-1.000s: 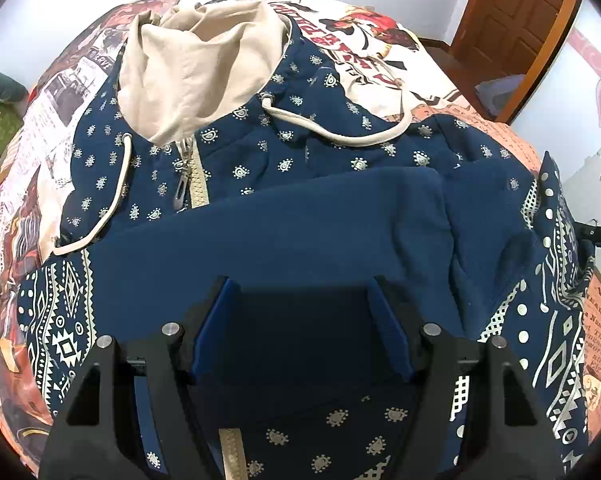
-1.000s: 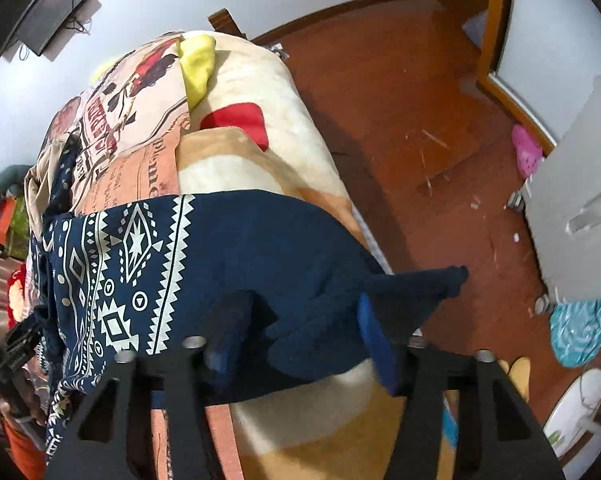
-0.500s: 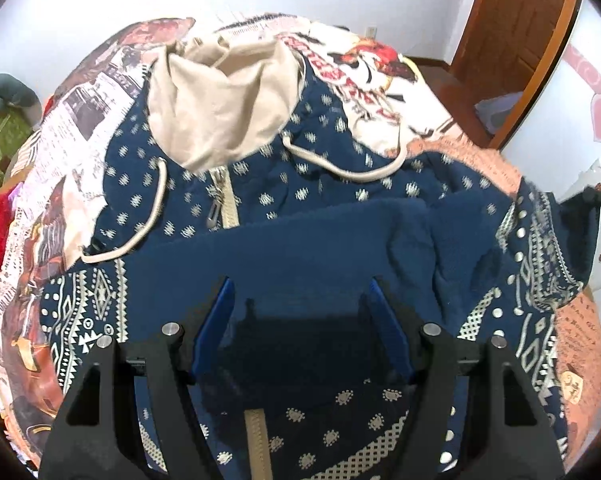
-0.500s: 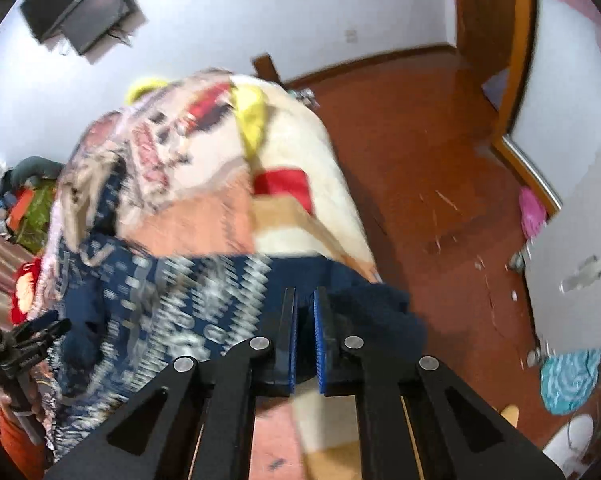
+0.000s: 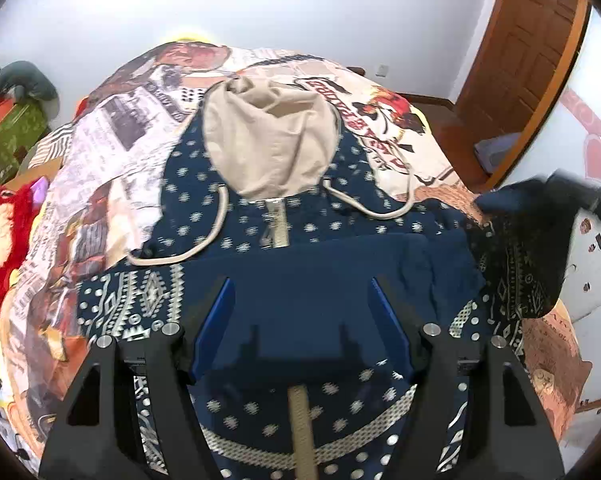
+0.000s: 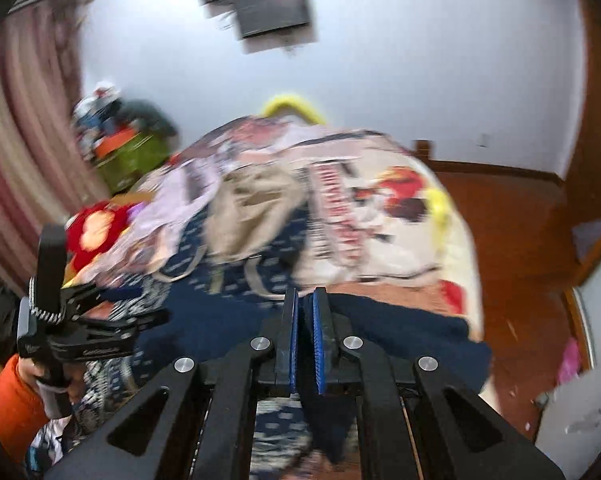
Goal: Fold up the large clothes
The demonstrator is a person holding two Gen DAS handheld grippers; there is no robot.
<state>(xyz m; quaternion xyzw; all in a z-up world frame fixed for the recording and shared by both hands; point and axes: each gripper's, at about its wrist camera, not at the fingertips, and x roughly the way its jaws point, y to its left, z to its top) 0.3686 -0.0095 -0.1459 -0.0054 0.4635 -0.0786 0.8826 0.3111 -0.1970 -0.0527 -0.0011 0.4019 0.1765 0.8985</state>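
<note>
Since a second ago the right gripper (image 6: 305, 334) has clamped its jaws on the navy hoodie's (image 5: 320, 304) sleeve and lifted it over the bed (image 5: 112, 128), while the left gripper (image 5: 302, 328) hovers wide, holding nothing.

White walls (image 5: 340, 8), wooden door (image 5: 532, 40), wood floor (image 6: 512, 216), striped curtain (image 6: 16, 128)

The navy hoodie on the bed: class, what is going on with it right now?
A person is folding the navy hoodie on the bed, a tool in each hand. The right tool is shut on the dark sleeve, lifting it inward over the body. The left tool hangs open above the first folded sleeve. The beige hood lies flat.
</note>
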